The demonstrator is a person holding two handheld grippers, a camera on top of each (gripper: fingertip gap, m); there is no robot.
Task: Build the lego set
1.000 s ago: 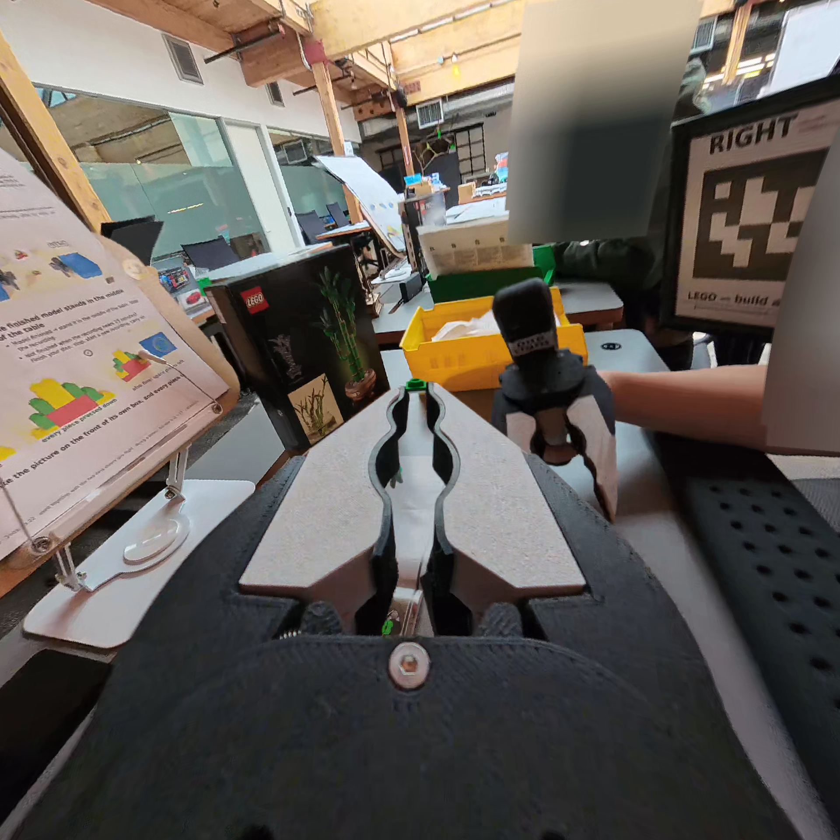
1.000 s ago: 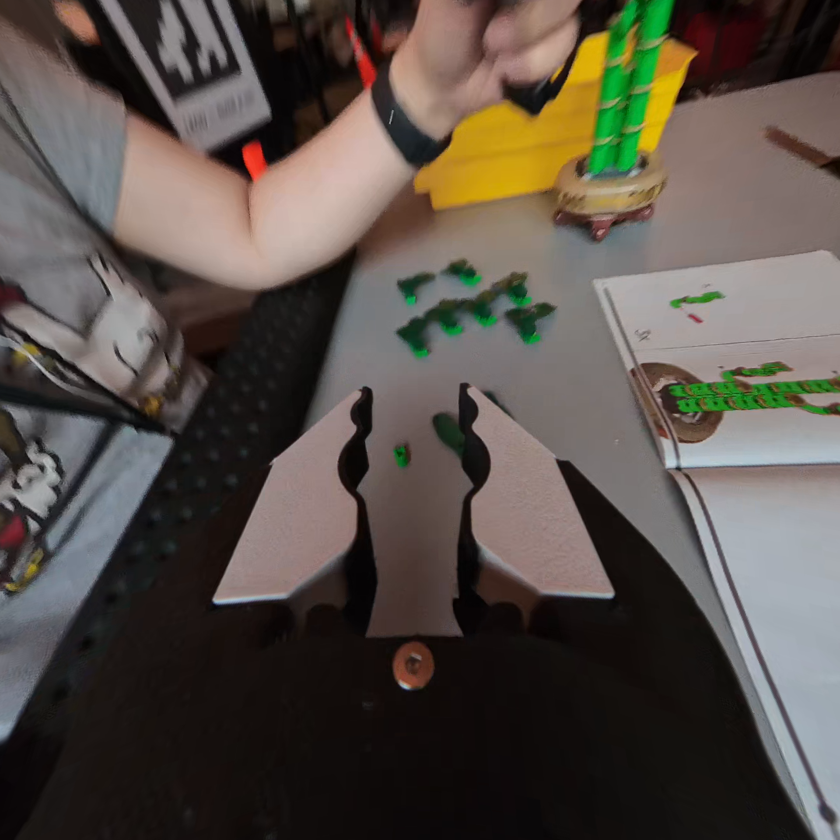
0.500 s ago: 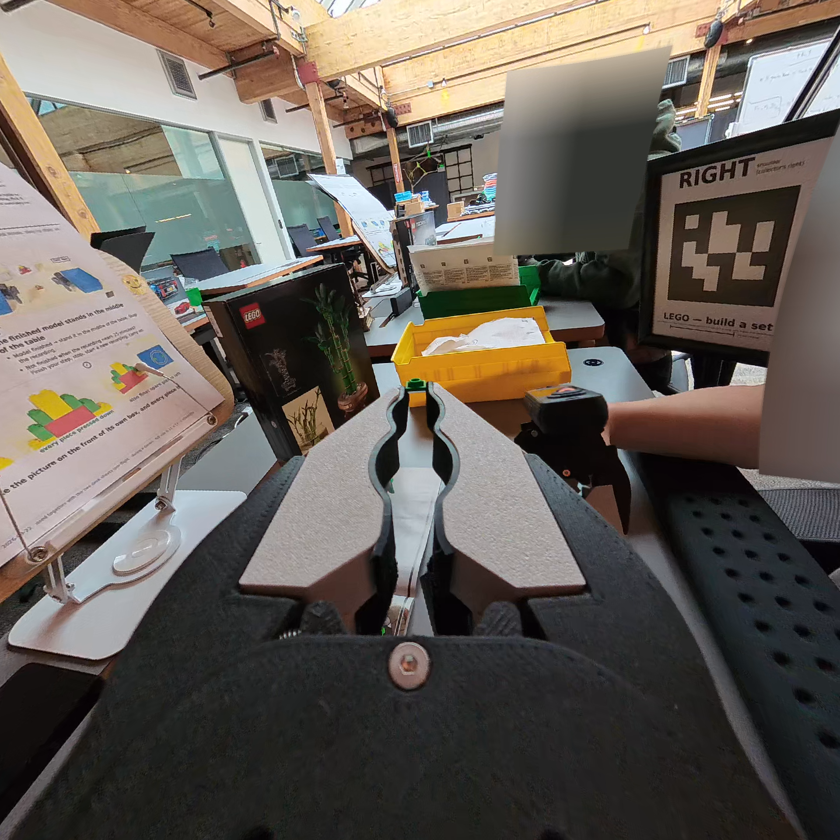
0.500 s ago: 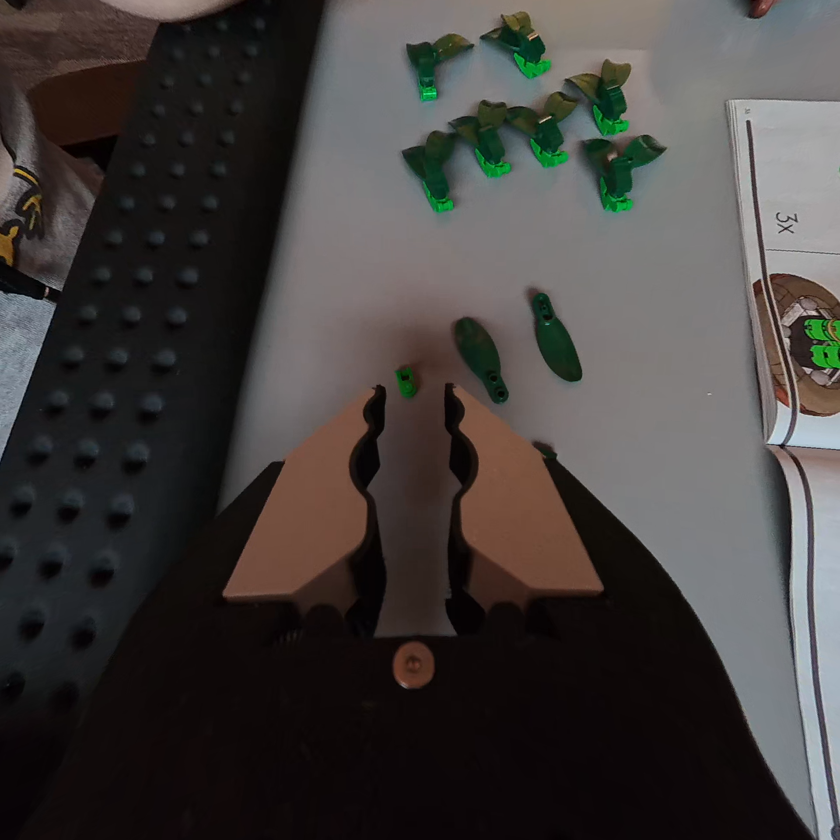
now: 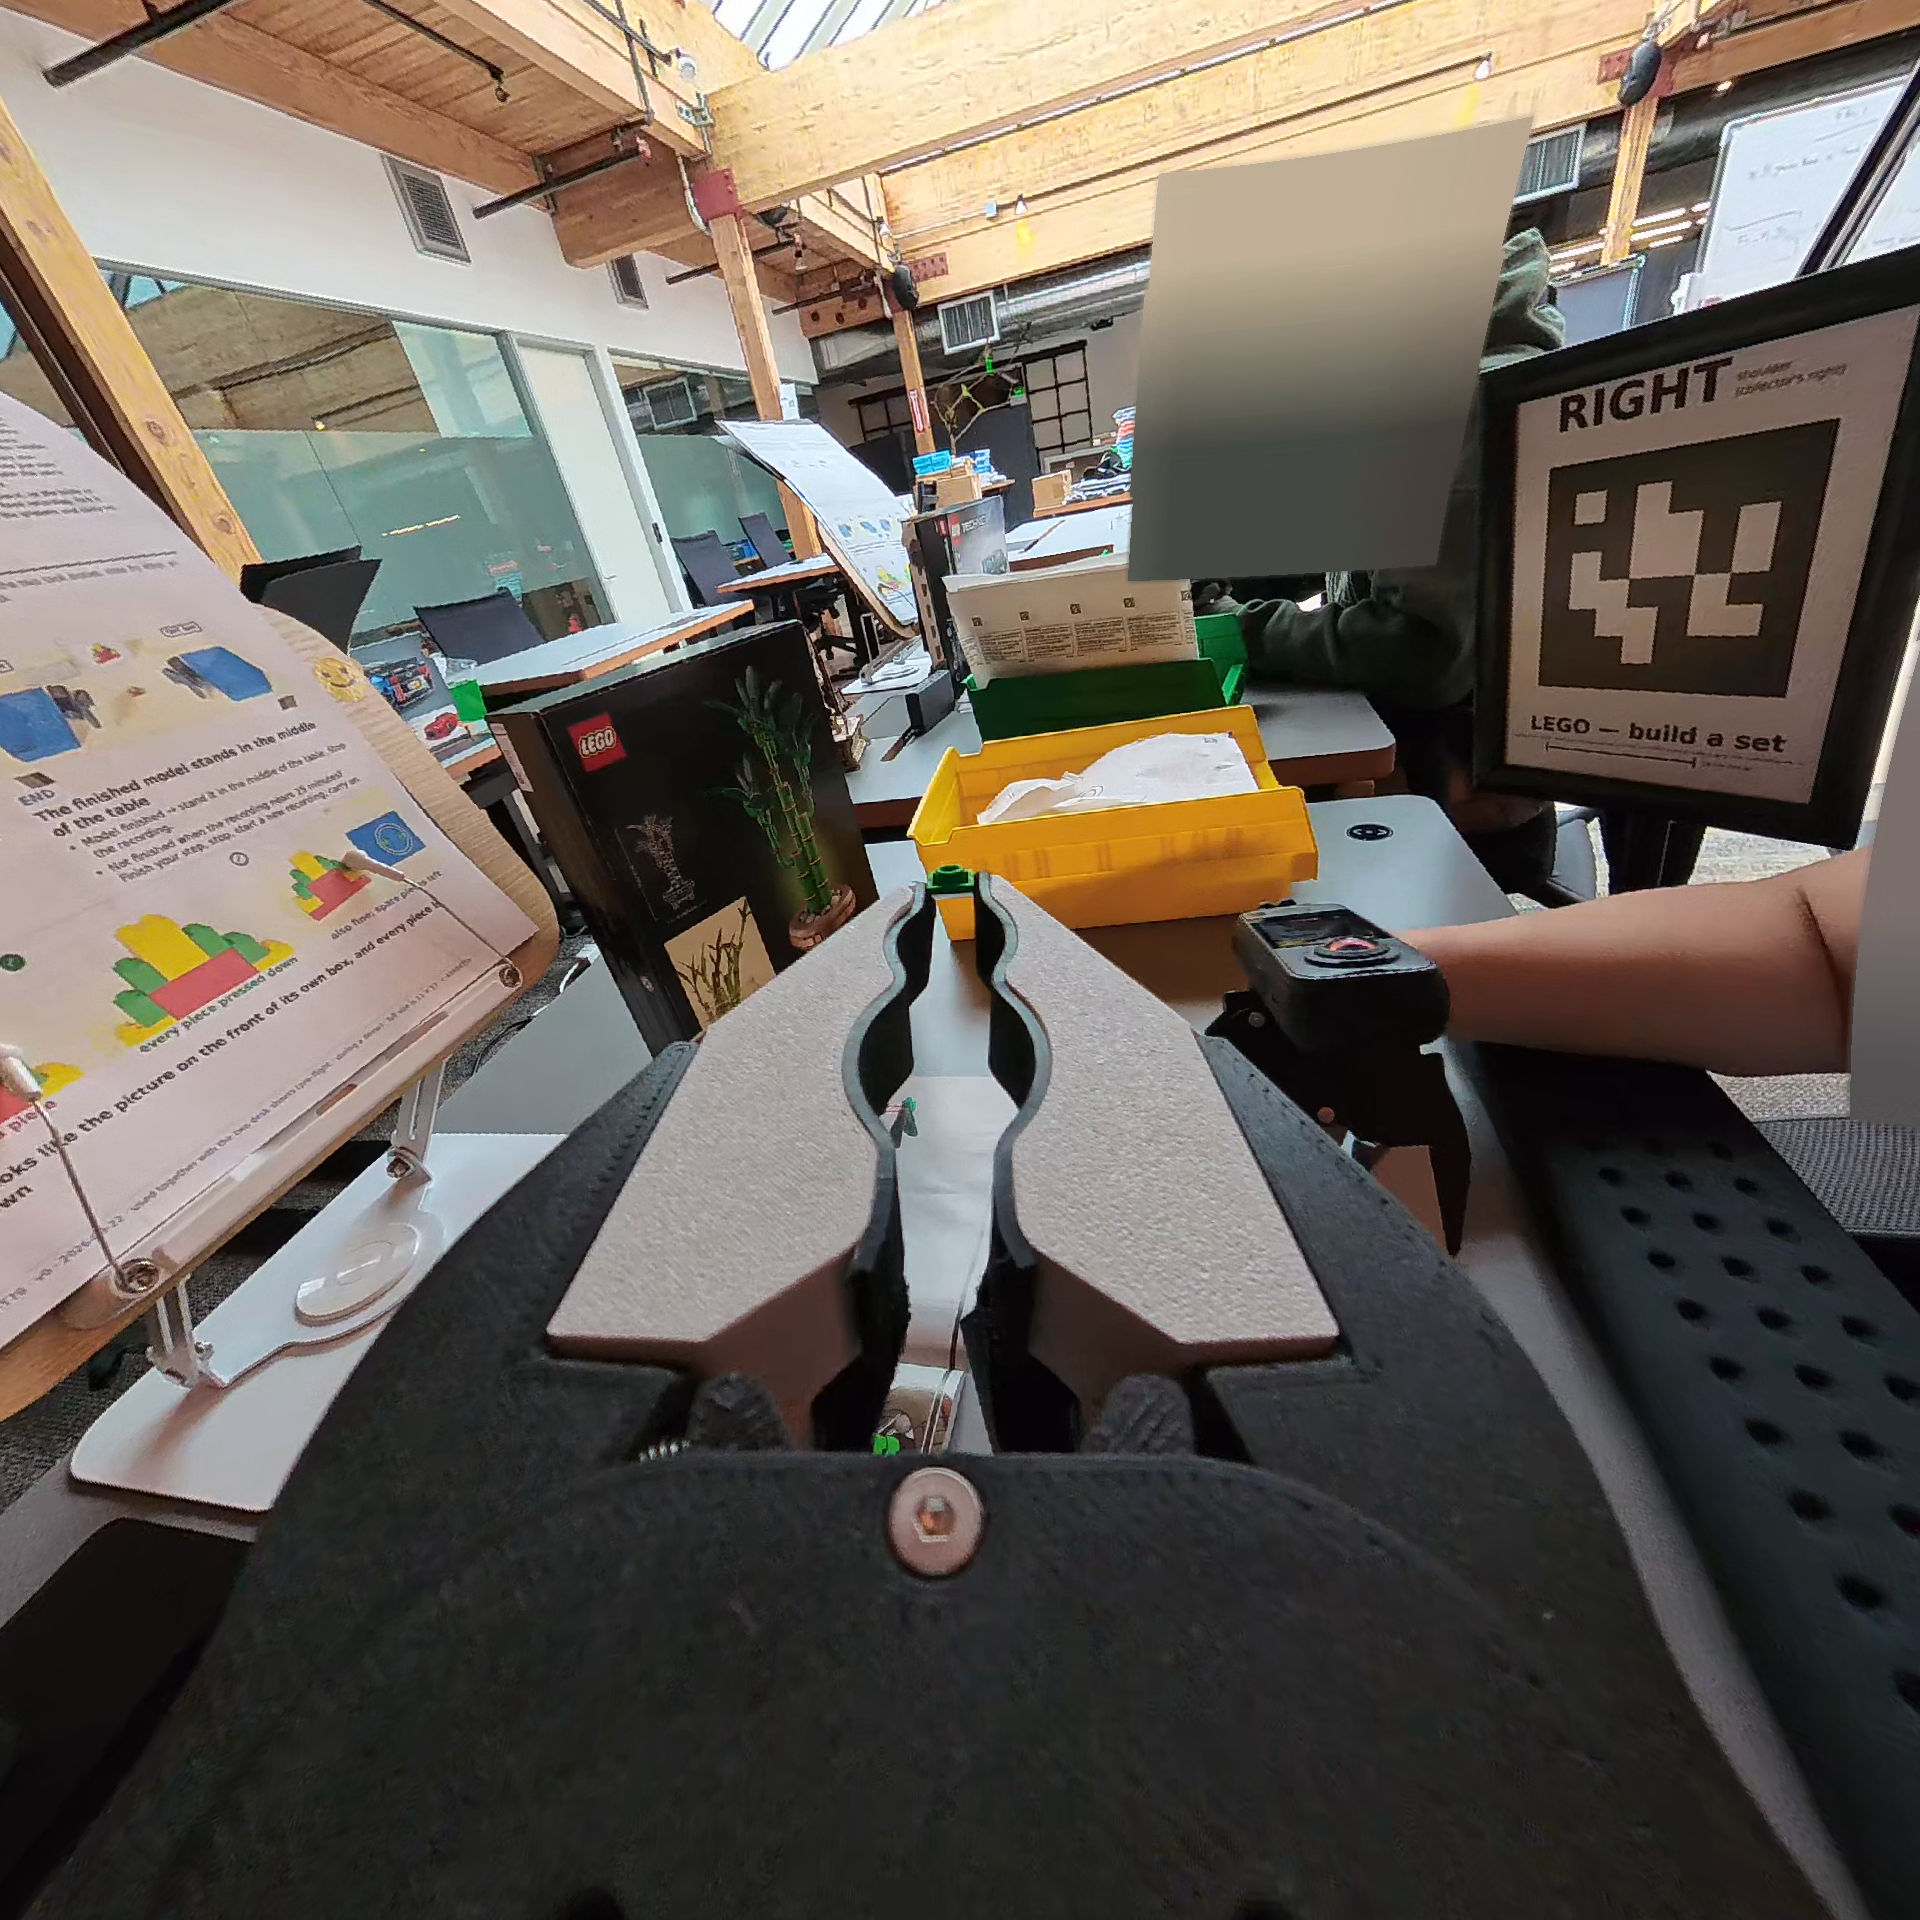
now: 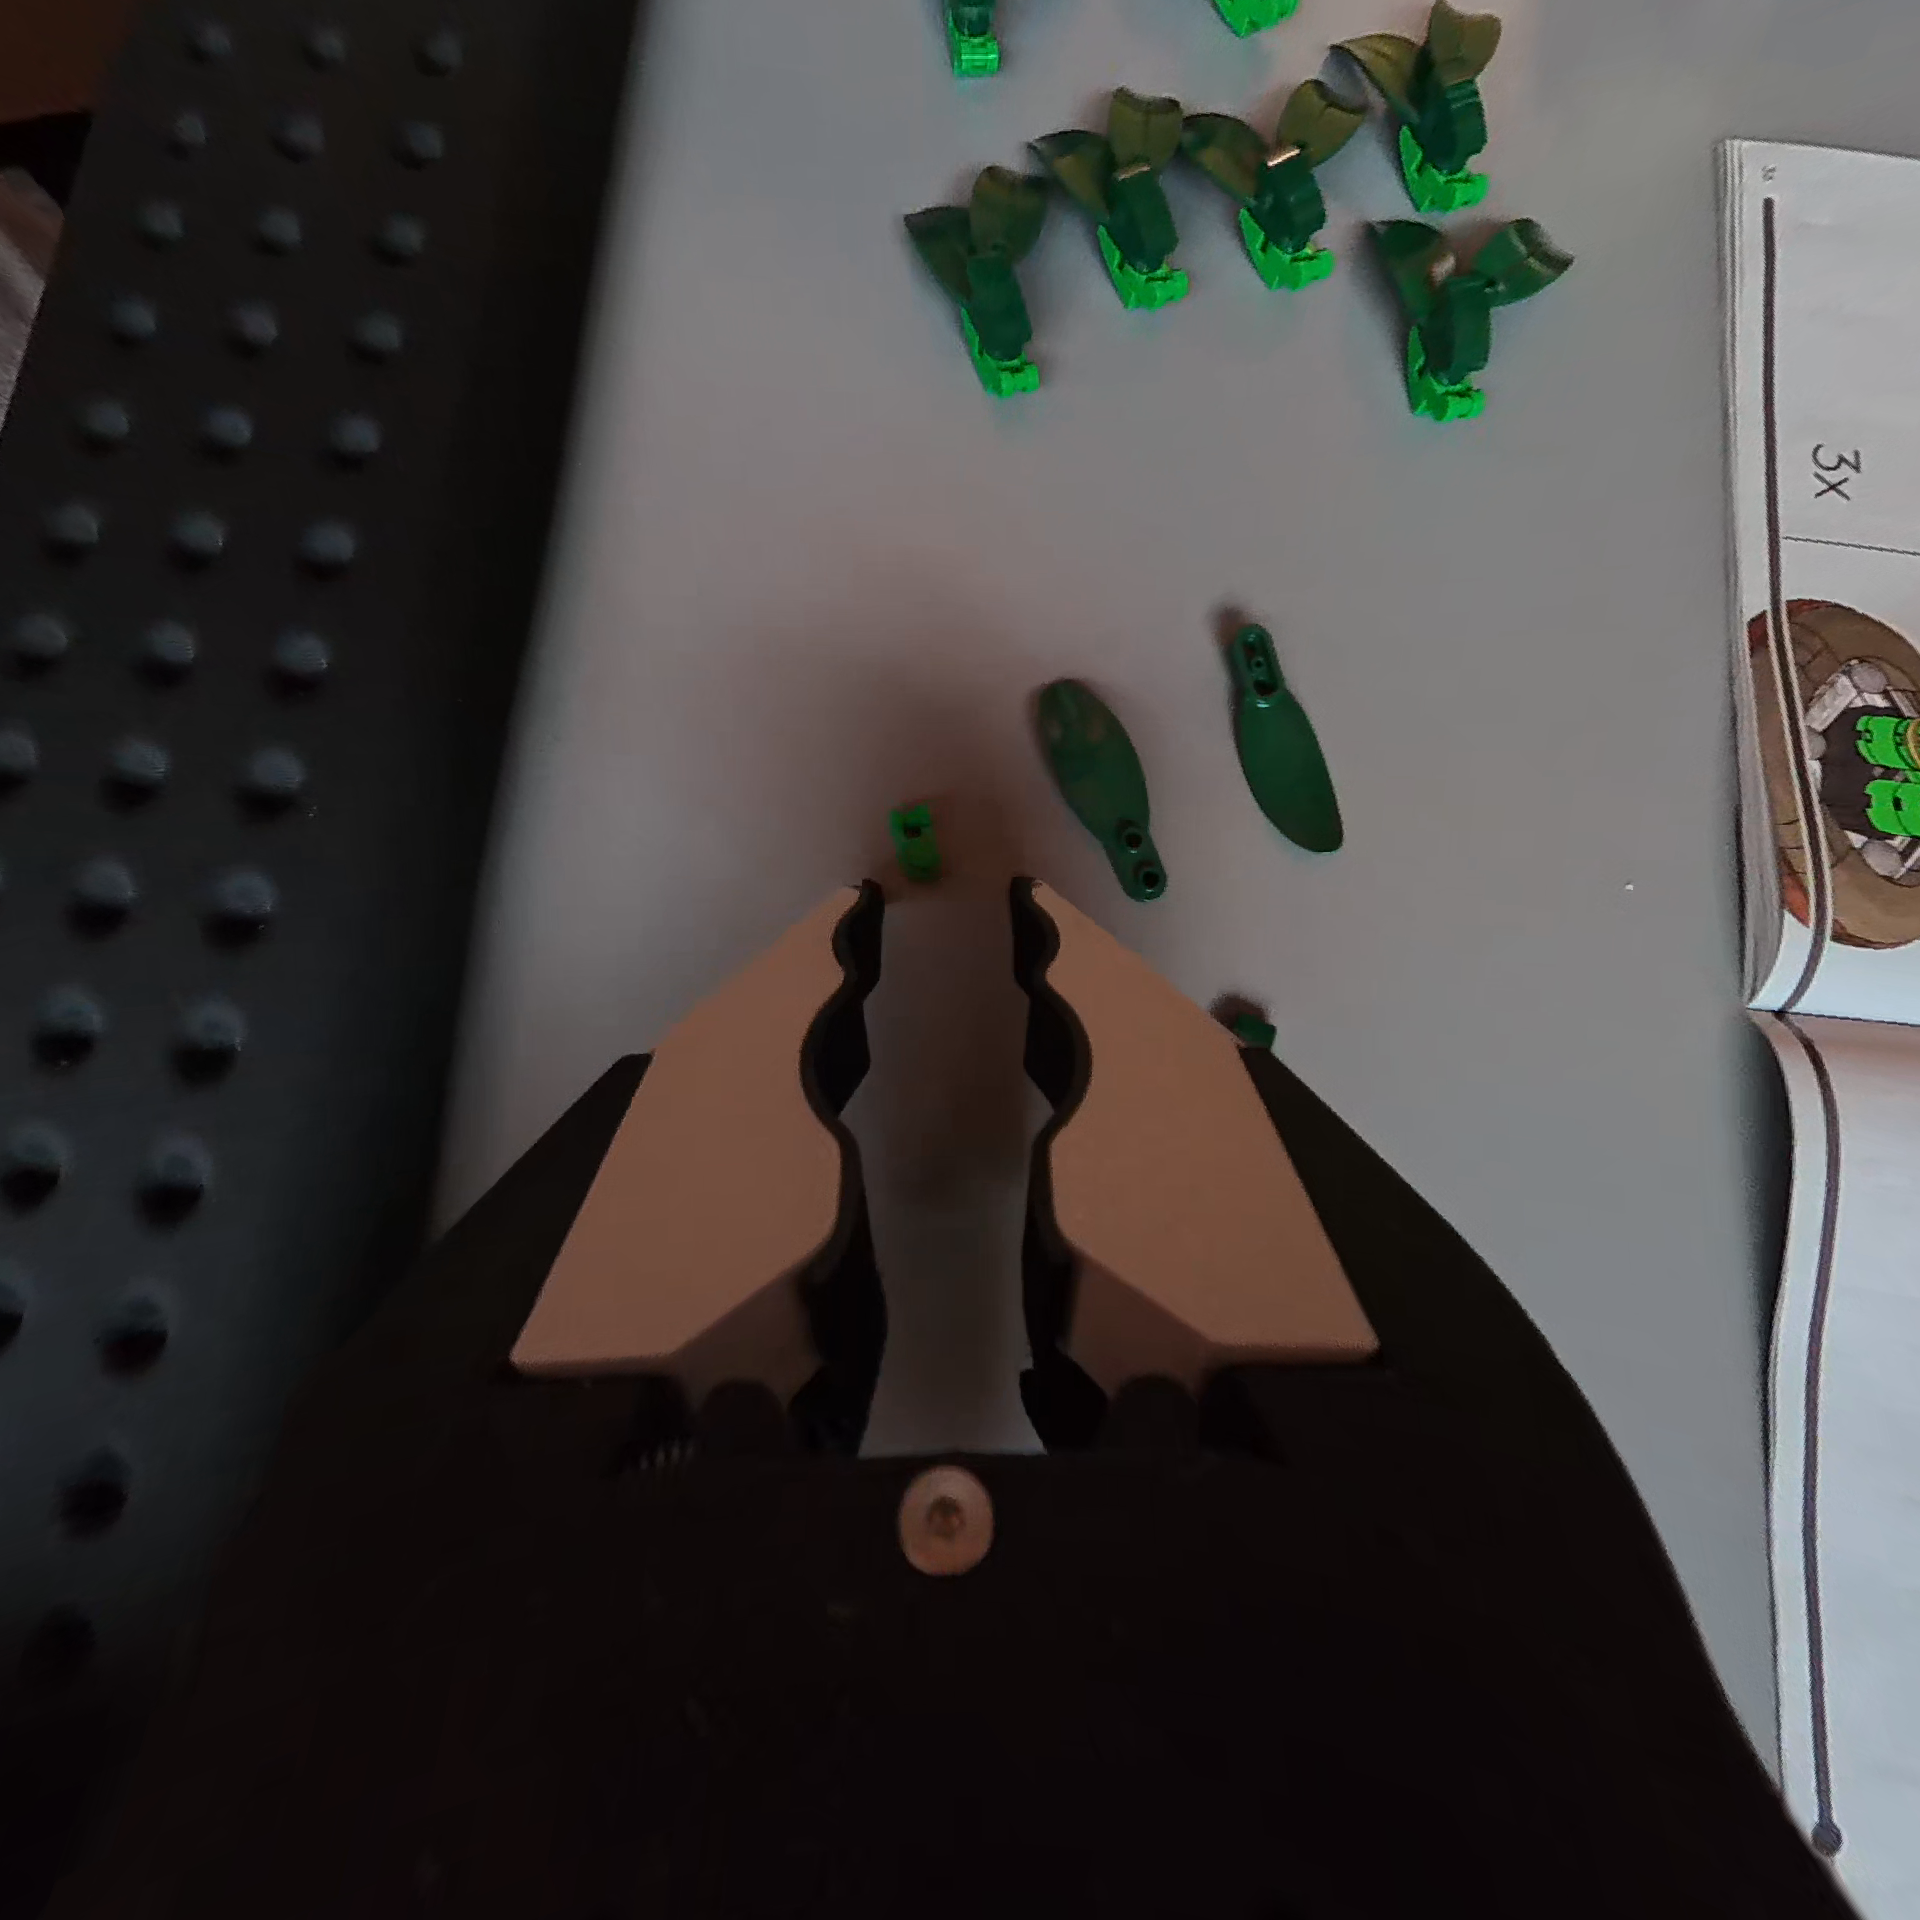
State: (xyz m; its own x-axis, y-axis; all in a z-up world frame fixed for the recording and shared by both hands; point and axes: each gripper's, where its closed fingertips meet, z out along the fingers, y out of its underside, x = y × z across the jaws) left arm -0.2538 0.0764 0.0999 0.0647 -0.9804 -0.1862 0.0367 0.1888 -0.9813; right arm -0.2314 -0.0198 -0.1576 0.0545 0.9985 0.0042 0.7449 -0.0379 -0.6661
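Right gripper [image 6: 943, 883] points down at the grey table [image 6: 727, 582], jaws parted to a moderate gap with nothing between them. A small bright green clip piece [image 6: 914, 840] lies just past the left fingertip, off the gap's centre. Two dark green leaf blades [image 6: 1096, 781] and [image 6: 1280, 748] lie flat just beyond the right finger, apart from each other. A further small green piece [image 6: 1247, 1023] peeks out beside the right finger, mostly hidden by it; I can't tell its shape. Farther out sits a cluster of assembled leaf sprigs [image 6: 1236, 218]; the top ones are cut off by the frame edge. Instruction booklet [image 6: 1829, 935] lies open at right, cut off. Studded black mat [image 6: 208, 623] borders the table at left.

Left gripper [image 5: 954, 894] is held level, jaws narrow, pinching a small bright green stud piece [image 5: 950, 880] at the tips; only its top shows. The yellow bin [image 5: 1112, 842] and black set box [image 5: 696, 821] stand beyond. The right gripper's body shows at right, its fingers half hidden behind my own.
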